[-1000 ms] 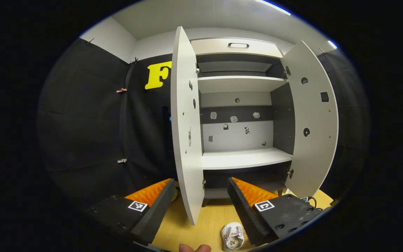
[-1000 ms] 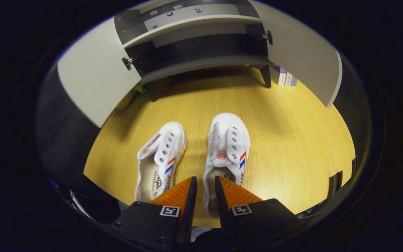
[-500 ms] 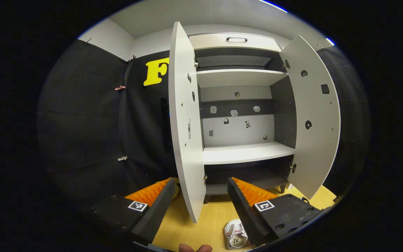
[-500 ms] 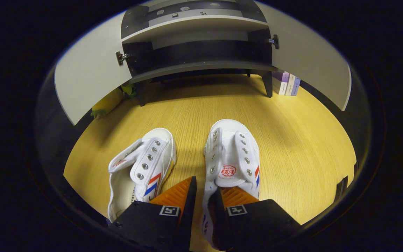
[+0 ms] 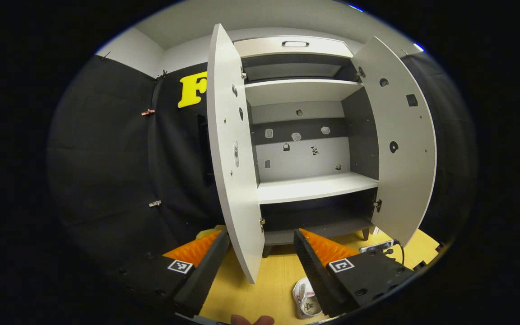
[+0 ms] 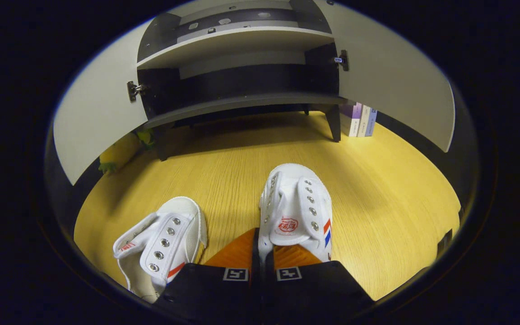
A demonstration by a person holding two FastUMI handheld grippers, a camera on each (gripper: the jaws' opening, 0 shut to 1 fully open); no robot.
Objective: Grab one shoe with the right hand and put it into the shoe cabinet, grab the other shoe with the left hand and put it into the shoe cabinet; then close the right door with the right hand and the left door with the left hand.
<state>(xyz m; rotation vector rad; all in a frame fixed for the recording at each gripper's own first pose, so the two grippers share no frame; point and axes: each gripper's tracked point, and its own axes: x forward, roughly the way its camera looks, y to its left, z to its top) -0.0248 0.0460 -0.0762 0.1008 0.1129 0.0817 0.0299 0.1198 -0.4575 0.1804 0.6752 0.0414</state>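
The shoe cabinet (image 5: 307, 194) is standing with both doors swung wide, its pale middle shelf and dark lower compartment lying bare in both views. The left door (image 5: 235, 153) is hanging edge-on in the left gripper view, and the right door (image 5: 400, 140) is angling outward on the other side. The yellow wooden floor (image 6: 391, 198) is spreading out in front of the cabinet (a few books (image 6: 359, 119) are leaning beside its right leg, and a yellow and green toy (image 6: 118, 153) is lying under the left door).

The right gripper (image 6: 260, 253) is pinching the inner side wall of the right shoe (image 6: 298, 212) near the heel opening, its jaws nearly together with both fingers pressing on the white canvas; the shoe is pointing toe-first toward the cabinet. The left shoe (image 6: 163, 243) is resting on the floor just beside it, toe angled slightly outward, apart from the gripper.

The left gripper (image 5: 260, 246) is hovering with its jaws spread wide and nothing between them, facing the open cabinet. A white shoe (image 5: 305, 298) is peeking out on the floor beneath its right finger.
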